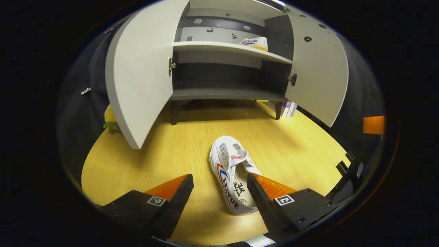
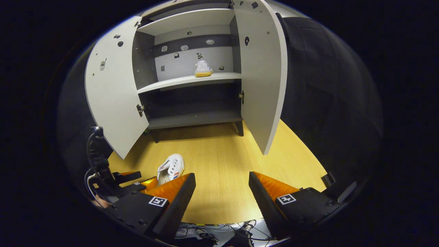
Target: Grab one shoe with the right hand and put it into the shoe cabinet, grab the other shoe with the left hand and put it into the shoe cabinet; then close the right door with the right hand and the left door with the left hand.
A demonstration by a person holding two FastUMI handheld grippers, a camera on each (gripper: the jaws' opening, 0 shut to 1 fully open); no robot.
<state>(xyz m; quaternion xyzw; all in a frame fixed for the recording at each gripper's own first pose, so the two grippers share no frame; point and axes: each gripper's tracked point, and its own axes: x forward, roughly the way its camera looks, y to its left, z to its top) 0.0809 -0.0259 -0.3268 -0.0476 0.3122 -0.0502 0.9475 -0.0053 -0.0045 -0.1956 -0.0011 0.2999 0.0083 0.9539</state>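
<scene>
Step in hand: 1 shoe (image 1: 255,43) already sits on the upper shelf (image 1: 219,48) of the shoe cabinet (image 2: 192,55), so I judge the second step is under way, the left hand going for the other shoe.

Left hand-held gripper (image 1: 220,187): fingers spread wide, holding nothing; it hangs above the wooden floor (image 1: 164,154).

Shoe on the floor (image 1: 233,178): it lies just ahead of the left hand-held gripper, its heel end reaching between the 2 fingers and close to the right one, not pressed by either.

Long axis: it runs nearly straight away from the left hand-held gripper, leaning slightly to that gripper's left; the toe points toward the cabinet, the opening faces up.

Right hand-held gripper (image 2: 222,187): fingers also wide and empty, over bare floor; the floor shoe (image 2: 171,168) and the left hand-held gripper (image 2: 137,180) lie off to its left.

Next move, as a judgement: lower the left hand-held gripper, shift it a little to its right, and close across the heel collar, since the width there fits the gap.

Left door (image 1: 140,72): swung open, ahead and to the left of the left hand-held gripper.

Right door (image 2: 262,68): swung open, ahead and slightly right of the right hand-held gripper.

Cabinet interior: the upper shelf has room beside the stowed shoe, which sits toward the right; the lower shelf (image 2: 192,120) looks bare, both far ahead.
</scene>
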